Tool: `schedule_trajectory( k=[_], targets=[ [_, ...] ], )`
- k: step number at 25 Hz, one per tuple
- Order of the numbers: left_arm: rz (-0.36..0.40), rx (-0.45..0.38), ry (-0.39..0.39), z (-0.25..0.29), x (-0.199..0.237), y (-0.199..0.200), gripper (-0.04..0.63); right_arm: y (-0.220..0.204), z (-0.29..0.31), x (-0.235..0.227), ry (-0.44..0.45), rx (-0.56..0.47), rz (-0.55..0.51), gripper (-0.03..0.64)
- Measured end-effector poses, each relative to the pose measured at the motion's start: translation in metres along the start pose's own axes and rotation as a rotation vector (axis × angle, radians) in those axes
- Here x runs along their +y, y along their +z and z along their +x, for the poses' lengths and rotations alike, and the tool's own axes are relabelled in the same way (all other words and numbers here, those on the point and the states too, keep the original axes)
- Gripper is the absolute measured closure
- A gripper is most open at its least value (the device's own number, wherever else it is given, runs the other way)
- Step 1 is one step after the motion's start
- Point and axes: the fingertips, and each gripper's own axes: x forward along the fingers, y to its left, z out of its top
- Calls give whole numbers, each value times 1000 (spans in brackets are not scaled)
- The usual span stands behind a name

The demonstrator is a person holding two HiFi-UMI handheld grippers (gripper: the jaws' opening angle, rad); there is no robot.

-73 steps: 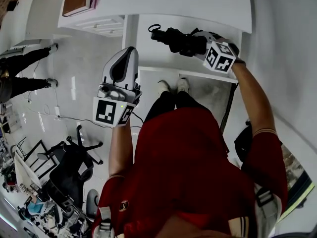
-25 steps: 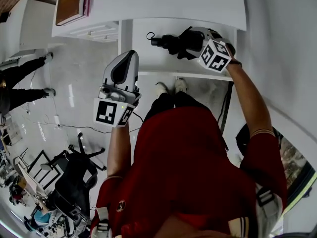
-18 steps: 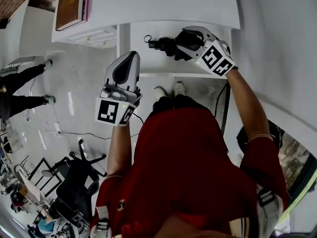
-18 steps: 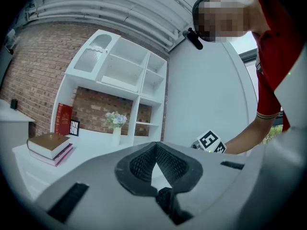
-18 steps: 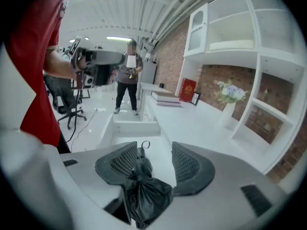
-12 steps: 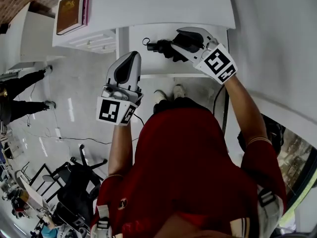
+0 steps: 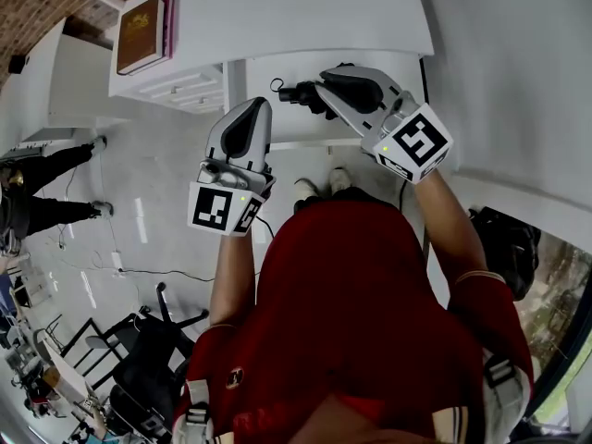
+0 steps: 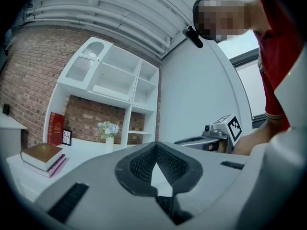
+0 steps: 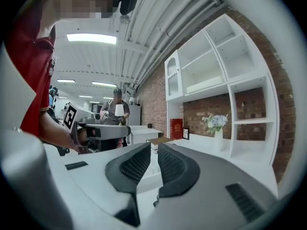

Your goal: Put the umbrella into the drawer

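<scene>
Two things differ from a second ago. The right claw (image 9: 154, 152) no longer reaches down onto the umbrella (image 7: 298, 93). Its jaws, which stood wide then, are closing to a narrow slit with nothing between them.

The umbrella, folded and black, lies loose inside the open drawer (image 7: 310, 142) under the white worktop (image 7: 305, 12), with its wrist loop at the left end. The right claw now sits higher, above and just to the right of the umbrella, and it points roughly level instead of dipping into the drawer.

The left claw (image 7: 252, 109) has risen only a little. It hangs by the drawer's left front corner with its jaws together and empty.

For the task, this reads as the release being finished. The umbrella rests on the drawer floor under its own weight and neither claw touches it. The placing step looks done. What may remain is pushing the drawer in, if that is wanted, and either claw seems near enough to the front edge to do it. I cannot tell whether the umbrella lies low enough to clear the worktop's edge.
</scene>
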Motion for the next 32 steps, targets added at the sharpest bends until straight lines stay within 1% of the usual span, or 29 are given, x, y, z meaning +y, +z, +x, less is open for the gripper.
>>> schedule_trajectory(
  k=[5, 9, 14, 18, 21, 25, 32],
  targets=[
    [15, -16, -16, -4, -8, 10, 589, 19, -8, 15, -20, -69, 6, 595],
    [21, -25, -30, -5, -13, 17, 589, 30, -11, 23, -35, -105, -7, 616],
    [26, -35, -47, -5, -19, 22, 589, 40, -16, 30, -48, -138, -26, 618],
    [25, -41, -56, -5, -21, 23, 589, 45, -16, 34, -52, -162, -19, 618],
    [24, -43, -60, -6, -21, 24, 589, 48, -17, 38, -58, -170, -12, 618],
    [22, -44, -65, -5, -22, 23, 589, 46, -18, 38, -59, -159, -41, 618],
    [17, -42, -64, -4, -21, 20, 589, 43, -22, 30, -78, -155, -32, 618]
  ],
)
